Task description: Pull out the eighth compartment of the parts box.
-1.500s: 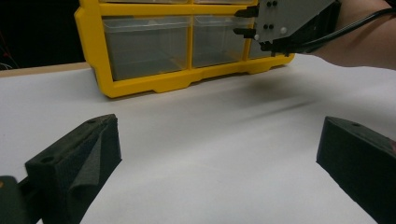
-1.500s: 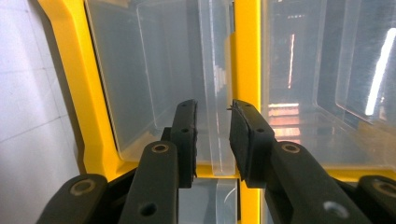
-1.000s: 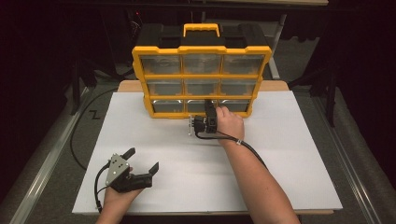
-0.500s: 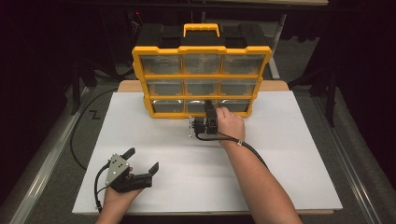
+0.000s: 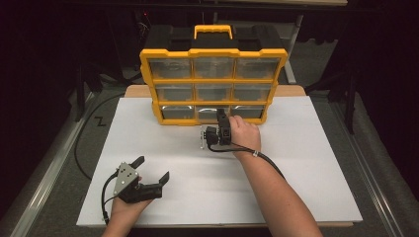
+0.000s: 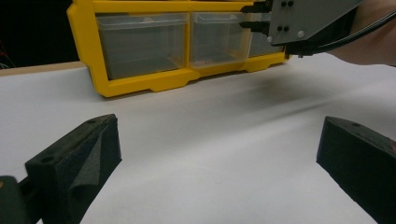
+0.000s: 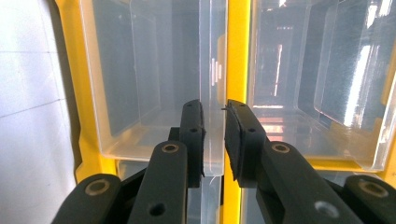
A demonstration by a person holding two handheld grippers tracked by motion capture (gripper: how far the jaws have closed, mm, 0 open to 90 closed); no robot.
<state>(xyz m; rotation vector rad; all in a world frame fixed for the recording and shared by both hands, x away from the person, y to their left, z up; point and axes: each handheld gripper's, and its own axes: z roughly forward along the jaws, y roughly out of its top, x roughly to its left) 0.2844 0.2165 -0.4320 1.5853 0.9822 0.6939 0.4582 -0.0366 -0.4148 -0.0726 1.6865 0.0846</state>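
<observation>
A yellow organizer (image 5: 213, 80) with a black top and clear drawers stands at the back of the white board. My right gripper (image 5: 220, 116) reaches into its bottom row at the middle drawer (image 5: 207, 113). In the right gripper view the right gripper (image 7: 214, 109) is shut on that drawer's thin clear front lip (image 7: 213, 70), with a pad pressing each side. My left gripper (image 5: 152, 168) rests low at the near left of the board, open with nothing between its jaws. The left gripper view has the left gripper (image 6: 219, 129) facing the organizer (image 6: 140, 84) and the right gripper (image 6: 250, 17).
The white board (image 5: 306, 163) covers a table with wooden edges. Cables trail from both grippers. Metal rails (image 5: 44, 182) run along the table's sides, and the dark floor lies beyond. Open board surface stretches between the two hands.
The right hand has shifted only slightly at the drawer front. The left gripper has stayed in place, open.
</observation>
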